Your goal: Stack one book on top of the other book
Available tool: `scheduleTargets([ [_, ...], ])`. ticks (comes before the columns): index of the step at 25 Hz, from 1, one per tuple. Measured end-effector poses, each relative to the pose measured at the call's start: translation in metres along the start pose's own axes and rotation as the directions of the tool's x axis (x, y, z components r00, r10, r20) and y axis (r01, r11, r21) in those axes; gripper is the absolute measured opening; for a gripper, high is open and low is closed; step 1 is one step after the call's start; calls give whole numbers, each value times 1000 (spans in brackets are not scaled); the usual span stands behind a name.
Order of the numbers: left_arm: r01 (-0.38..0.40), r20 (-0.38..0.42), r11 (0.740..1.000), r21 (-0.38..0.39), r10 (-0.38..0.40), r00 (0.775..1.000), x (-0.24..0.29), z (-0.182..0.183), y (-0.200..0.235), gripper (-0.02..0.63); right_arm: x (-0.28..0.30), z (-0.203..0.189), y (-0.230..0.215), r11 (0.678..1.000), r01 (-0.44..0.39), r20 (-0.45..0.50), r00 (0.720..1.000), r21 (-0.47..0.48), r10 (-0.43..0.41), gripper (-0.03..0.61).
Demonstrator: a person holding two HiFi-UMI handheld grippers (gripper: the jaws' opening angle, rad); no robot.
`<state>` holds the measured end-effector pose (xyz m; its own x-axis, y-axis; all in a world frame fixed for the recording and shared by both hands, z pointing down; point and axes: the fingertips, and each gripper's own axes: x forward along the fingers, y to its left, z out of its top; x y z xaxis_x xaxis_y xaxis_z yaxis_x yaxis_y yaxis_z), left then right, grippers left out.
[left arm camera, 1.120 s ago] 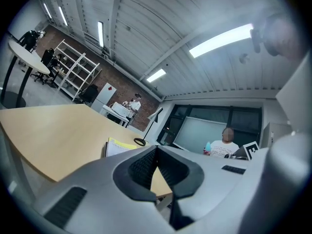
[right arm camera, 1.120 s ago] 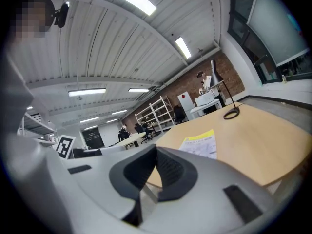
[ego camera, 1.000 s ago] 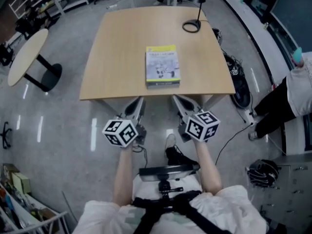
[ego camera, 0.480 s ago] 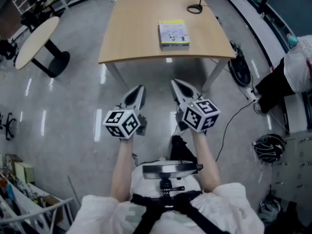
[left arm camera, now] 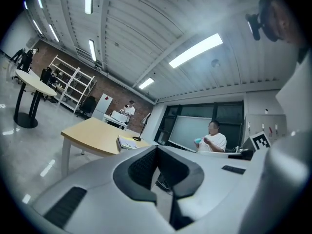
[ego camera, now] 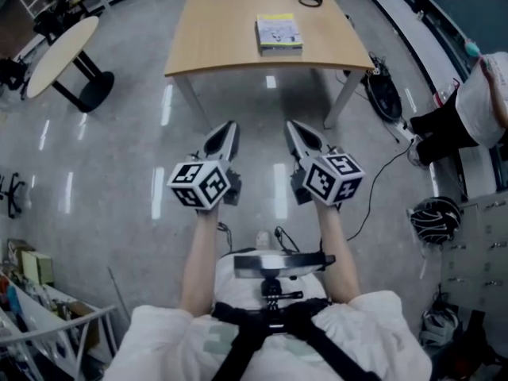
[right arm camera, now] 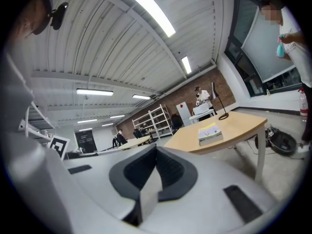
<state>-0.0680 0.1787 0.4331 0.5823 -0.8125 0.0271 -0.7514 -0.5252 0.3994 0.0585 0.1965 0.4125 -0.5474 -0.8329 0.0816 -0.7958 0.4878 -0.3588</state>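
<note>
A yellow-and-white book (ego camera: pixel 279 34) lies on the wooden table (ego camera: pixel 222 38) at the top of the head view, and a darker edge under it looks like a second book. In the left gripper view the pile (left arm camera: pixel 127 142) is small and far off, and the right gripper view also shows it (right arm camera: pixel 210 132) at a distance. My left gripper (ego camera: pixel 229 125) and right gripper (ego camera: pixel 292 125) hang side by side over the floor, well short of the table. Both point level at the table, shut, with nothing between the jaws (left arm camera: pixel 157 147) (right arm camera: pixel 156 146).
A black lamp base (ego camera: pixel 310 0) stands at the table's far edge. A round side table (ego camera: pixel 55 50) stands at the left. A person (ego camera: pixel 484 94) is at the right, with a helmet (ego camera: pixel 434 219) and a cable on the floor near them. Shelving fills the top left corner.
Both grippers, and the person holding them, have backed away from the table. The table and books now sit smaller and higher in the head view. The jaws stay shut.
</note>
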Motion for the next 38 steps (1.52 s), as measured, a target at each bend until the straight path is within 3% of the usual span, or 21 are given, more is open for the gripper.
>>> scheduleTargets([
  [7,-13,23,1000,-10,13,1000,-62,-20,-46,15,-75,-26,30,1000,19,-5,1000,10,-19,-2],
  [12,-38,12,998,43,37,999,-113,-47,-98,15,-145,-35,52,1000,11,10,1000,21,-11,-2],
  [18,-91,-35,992,93,94,995,-160,-73,-119,15,-195,-56,83,999,-20,9,1000,26,20,-2],
  [23,-111,-33,986,122,115,993,-179,-75,-125,15,-212,-60,100,1000,-21,17,1000,15,21,0],
  [33,-67,12,988,138,66,998,-185,-45,-132,15,-222,-50,112,999,26,64,998,-19,-25,-2],
  [38,-56,3,988,144,56,998,-185,-48,-134,15,-225,-53,117,999,35,69,997,-29,-33,-2],
])
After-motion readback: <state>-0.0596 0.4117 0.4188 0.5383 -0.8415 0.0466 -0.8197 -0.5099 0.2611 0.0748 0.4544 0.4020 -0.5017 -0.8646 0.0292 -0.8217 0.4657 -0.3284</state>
